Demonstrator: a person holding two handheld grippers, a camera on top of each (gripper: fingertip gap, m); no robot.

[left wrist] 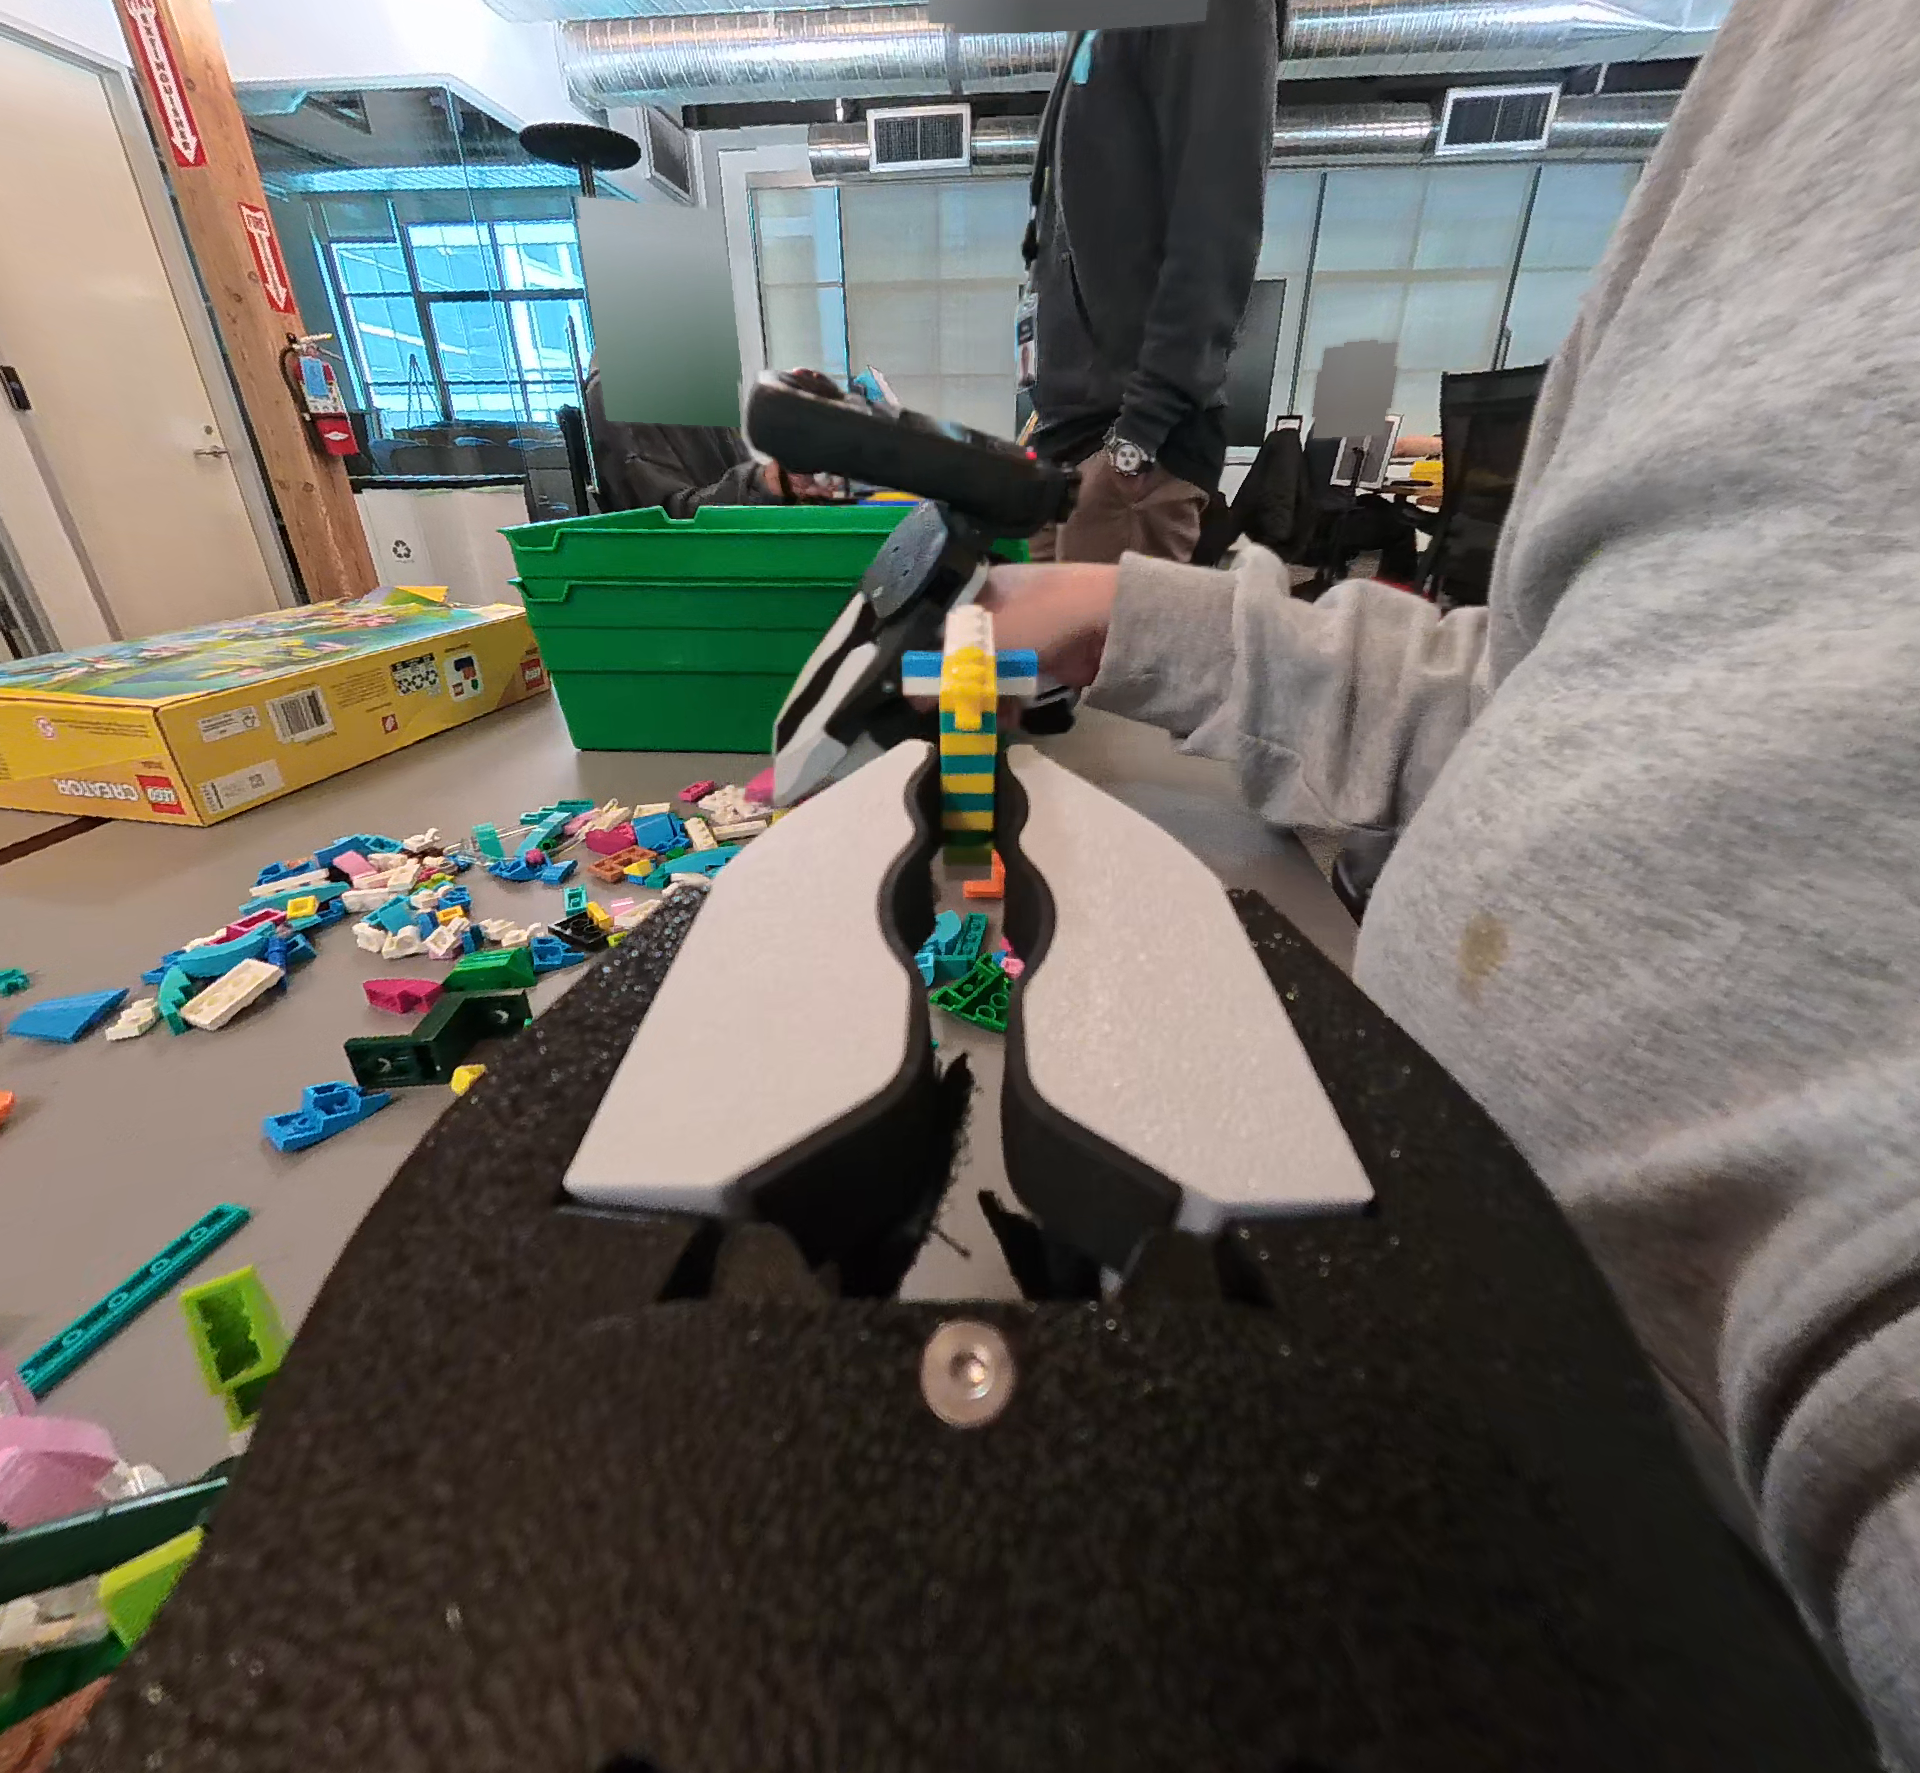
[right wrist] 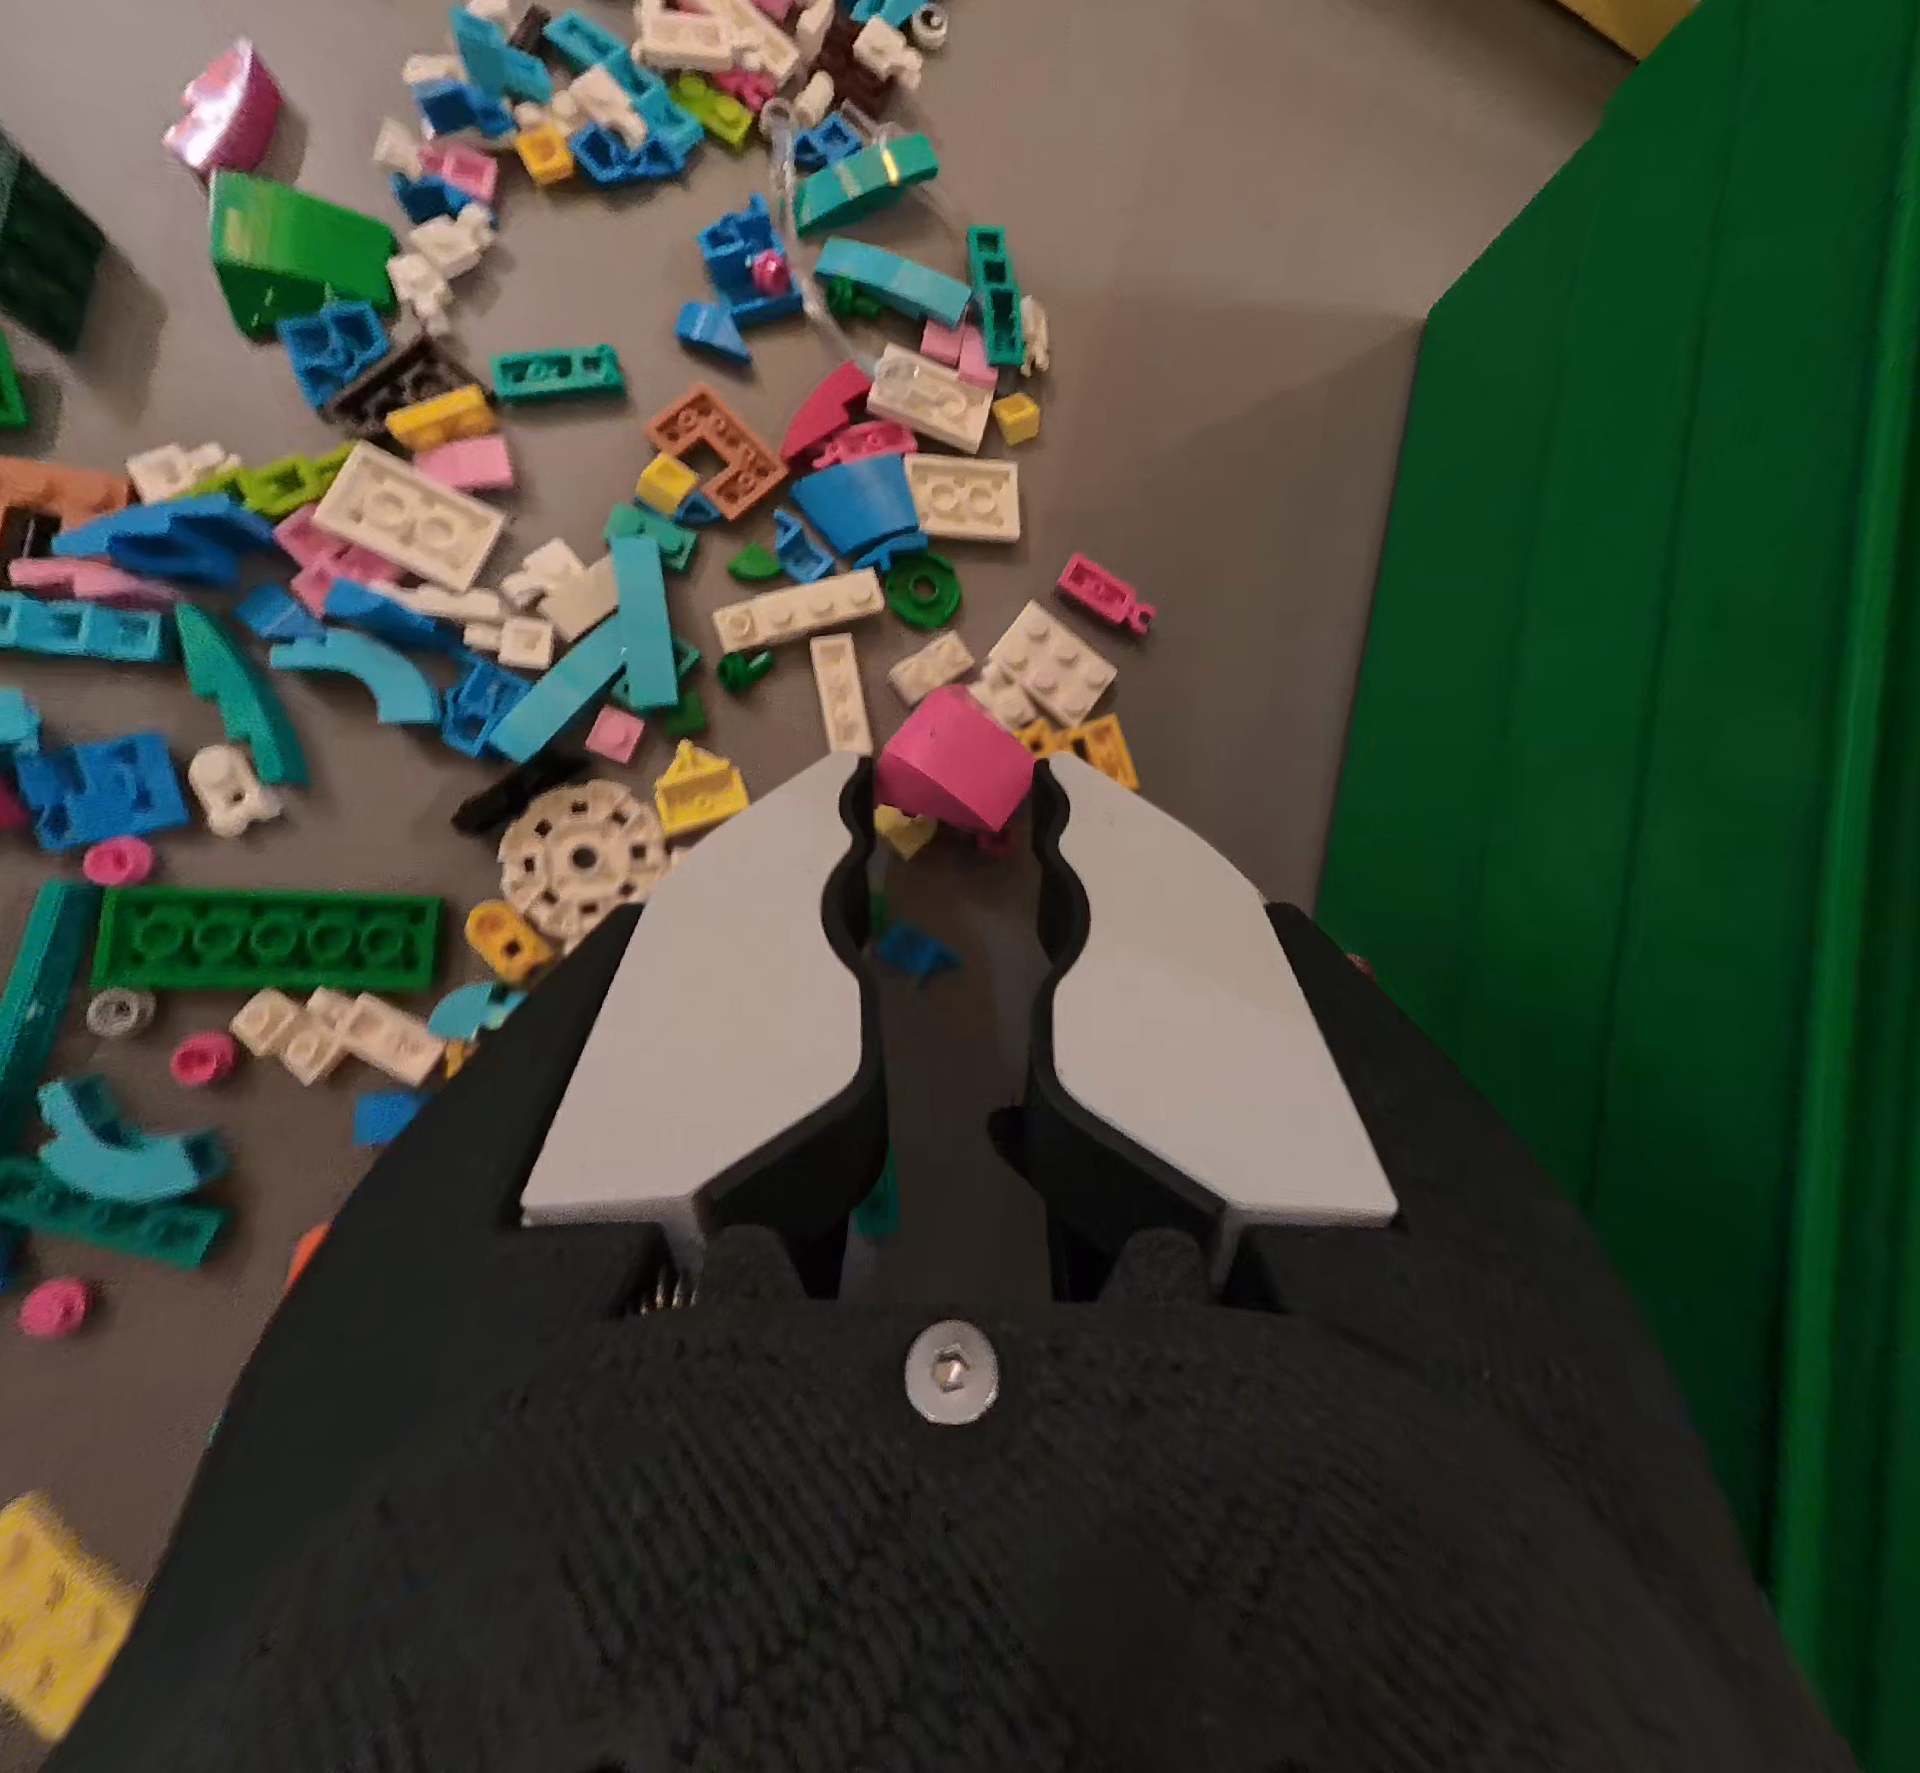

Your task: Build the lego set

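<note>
My left gripper (left wrist: 968,773) is shut on a slim tower of yellow and teal striped bricks (left wrist: 967,736), held upright above the table, with a blue and white cross piece at its top. My right gripper (right wrist: 954,773) is low over the grey table (right wrist: 1195,269) beside the loose bricks, and its fingertips close on a pink sloped brick (right wrist: 951,757) that touches both pads. In the left wrist view the right gripper (left wrist: 831,726) points down behind the tower, with pink at its tip.
Many loose bricks (right wrist: 623,476) lie across the table (left wrist: 125,1152). Stacked green bins (left wrist: 686,632) stand just right of the right gripper (right wrist: 1662,684). A yellow box (left wrist: 239,715) lies far left. A person (left wrist: 1153,269) stands behind; a grey sleeve (left wrist: 1662,788) fills the right.
</note>
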